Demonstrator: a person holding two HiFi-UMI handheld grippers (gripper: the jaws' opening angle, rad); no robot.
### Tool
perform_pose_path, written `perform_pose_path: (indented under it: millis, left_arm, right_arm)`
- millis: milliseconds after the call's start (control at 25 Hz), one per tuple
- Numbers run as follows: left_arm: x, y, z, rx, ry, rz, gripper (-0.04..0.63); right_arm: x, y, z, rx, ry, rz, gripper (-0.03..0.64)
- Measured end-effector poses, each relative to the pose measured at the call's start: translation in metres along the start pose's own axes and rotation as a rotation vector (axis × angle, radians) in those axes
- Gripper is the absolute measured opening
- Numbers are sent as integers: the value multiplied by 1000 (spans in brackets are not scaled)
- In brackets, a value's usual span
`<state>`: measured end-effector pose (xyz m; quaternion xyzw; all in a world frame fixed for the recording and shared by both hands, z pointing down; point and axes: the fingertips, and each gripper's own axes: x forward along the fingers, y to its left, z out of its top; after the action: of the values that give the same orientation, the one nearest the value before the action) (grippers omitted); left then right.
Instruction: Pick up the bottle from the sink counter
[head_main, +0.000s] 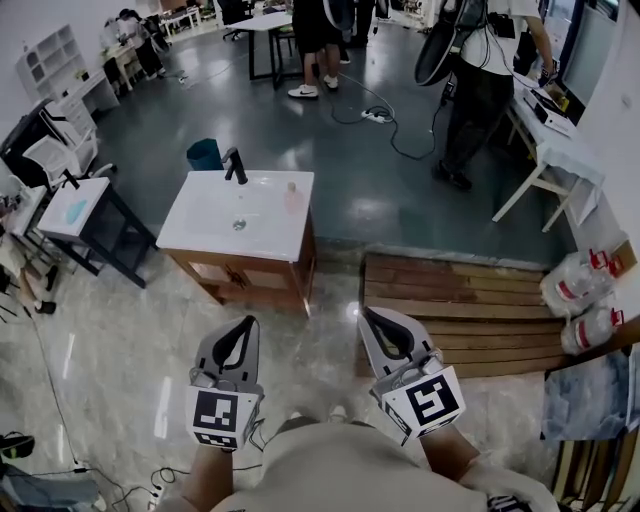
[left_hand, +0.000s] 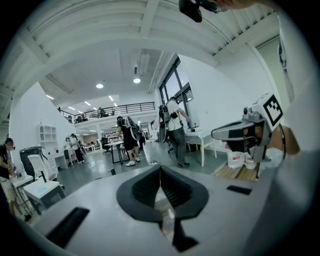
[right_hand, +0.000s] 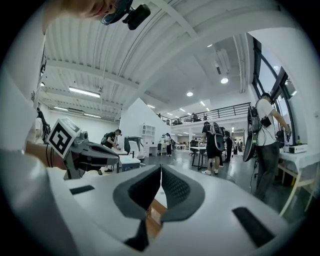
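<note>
A small pale pink bottle (head_main: 293, 197) stands upright near the right rear corner of the white sink counter (head_main: 205, 230), to the right of the black tap (head_main: 235, 165). The counter sits on a wooden cabinet some way ahead of me. Both grippers are held low and close to my body, well short of the counter. My left gripper (head_main: 249, 323) is shut with nothing in it, its jaws (left_hand: 160, 168) meeting at the tip. My right gripper (head_main: 365, 313) is also shut and empty (right_hand: 161, 168). The bottle does not show in either gripper view.
A wooden pallet (head_main: 470, 310) lies on the floor right of the cabinet, with large plastic jugs (head_main: 580, 285) at its far end. A teal bin (head_main: 204, 154) stands behind the counter, a small dark-legged table (head_main: 85, 210) to its left. People (head_main: 480, 80) stand farther back beside a white table (head_main: 550, 135).
</note>
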<state>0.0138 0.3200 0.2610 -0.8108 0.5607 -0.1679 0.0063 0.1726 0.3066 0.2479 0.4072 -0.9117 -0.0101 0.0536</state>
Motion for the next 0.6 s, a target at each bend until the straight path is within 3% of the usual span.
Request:
perform_pose_path:
  millis: [600]
  left_arm:
    - [22, -21, 3, 24, 0, 11, 8]
  right_arm:
    - [2, -32, -15, -11, -3, 14, -3]
